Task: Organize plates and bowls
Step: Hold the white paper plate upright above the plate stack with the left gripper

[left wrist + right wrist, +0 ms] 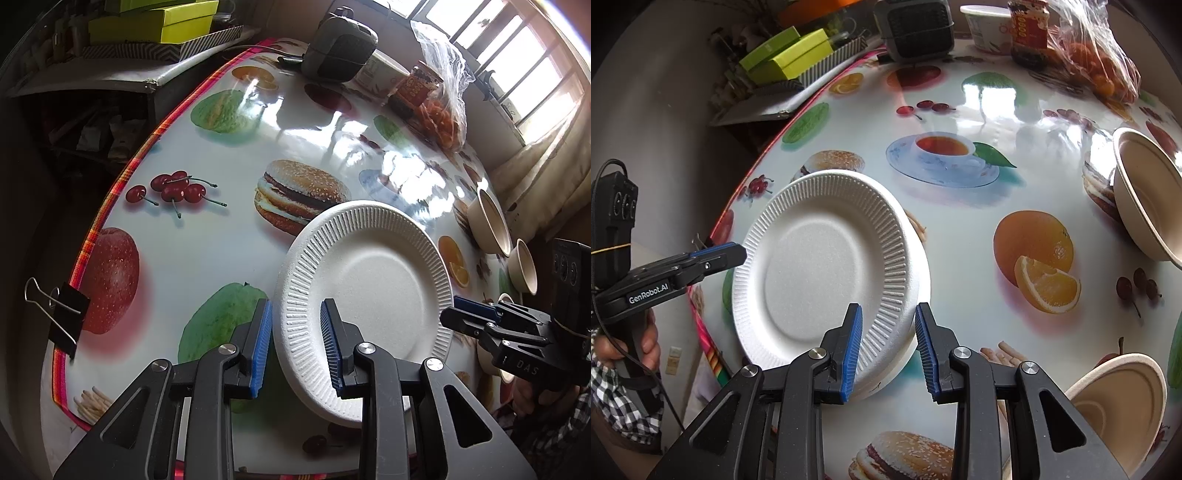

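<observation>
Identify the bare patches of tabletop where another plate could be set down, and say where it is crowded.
Free: the wide stretch left of the white plate, toward the table's striped edge, and the middle between plate and tan bowls. Crowded: the far end, with the dark appliance, jar and plastic bag.

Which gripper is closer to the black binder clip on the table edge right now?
Left. The left gripper grips the white plate by the rim facing the binder clip; the right gripper grips the opposite rim, the plate between.

Bare tablecloth (207, 251) left of my plate (369, 295) open to pass, bowls (1145, 199) crowding my right, jar (1028, 33) and bags (1100, 62) blocking the far edge.
</observation>
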`<move>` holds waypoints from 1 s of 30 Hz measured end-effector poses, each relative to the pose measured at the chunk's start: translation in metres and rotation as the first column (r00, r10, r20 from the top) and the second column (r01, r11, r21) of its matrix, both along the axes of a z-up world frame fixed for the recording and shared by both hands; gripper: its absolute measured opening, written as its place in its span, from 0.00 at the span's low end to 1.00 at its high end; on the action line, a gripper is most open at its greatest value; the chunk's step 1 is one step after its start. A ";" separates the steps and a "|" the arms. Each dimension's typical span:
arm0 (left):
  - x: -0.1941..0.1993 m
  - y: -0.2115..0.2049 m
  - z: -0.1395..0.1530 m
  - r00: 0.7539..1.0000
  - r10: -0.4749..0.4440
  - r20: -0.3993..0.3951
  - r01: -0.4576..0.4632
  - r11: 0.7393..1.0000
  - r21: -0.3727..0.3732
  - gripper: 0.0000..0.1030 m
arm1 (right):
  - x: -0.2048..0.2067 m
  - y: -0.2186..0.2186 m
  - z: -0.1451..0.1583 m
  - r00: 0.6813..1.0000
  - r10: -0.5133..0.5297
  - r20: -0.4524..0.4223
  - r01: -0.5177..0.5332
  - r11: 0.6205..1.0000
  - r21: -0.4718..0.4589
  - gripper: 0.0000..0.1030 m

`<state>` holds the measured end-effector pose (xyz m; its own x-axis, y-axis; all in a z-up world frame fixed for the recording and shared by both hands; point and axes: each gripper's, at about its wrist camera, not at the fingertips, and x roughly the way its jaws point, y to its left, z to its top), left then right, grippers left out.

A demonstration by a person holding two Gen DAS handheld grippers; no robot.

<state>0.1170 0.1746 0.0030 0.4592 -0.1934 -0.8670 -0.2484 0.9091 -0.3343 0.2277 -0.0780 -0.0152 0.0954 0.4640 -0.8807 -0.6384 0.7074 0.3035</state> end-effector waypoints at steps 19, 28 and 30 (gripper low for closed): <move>0.002 -0.006 -0.002 1.000 -0.012 -0.009 0.012 1.000 0.021 0.28 | 0.001 -0.003 0.000 1.000 -0.011 0.002 0.011 1.000 0.003 0.30; 0.001 -0.005 -0.001 1.000 -0.003 -0.010 0.004 0.999 0.033 0.28 | 0.002 -0.004 0.000 1.000 -0.018 0.004 0.018 1.000 0.006 0.36; 0.000 -0.005 0.001 1.000 0.001 -0.007 0.000 0.999 0.039 0.28 | 0.002 -0.005 0.001 1.000 -0.023 0.007 0.023 1.000 0.010 0.38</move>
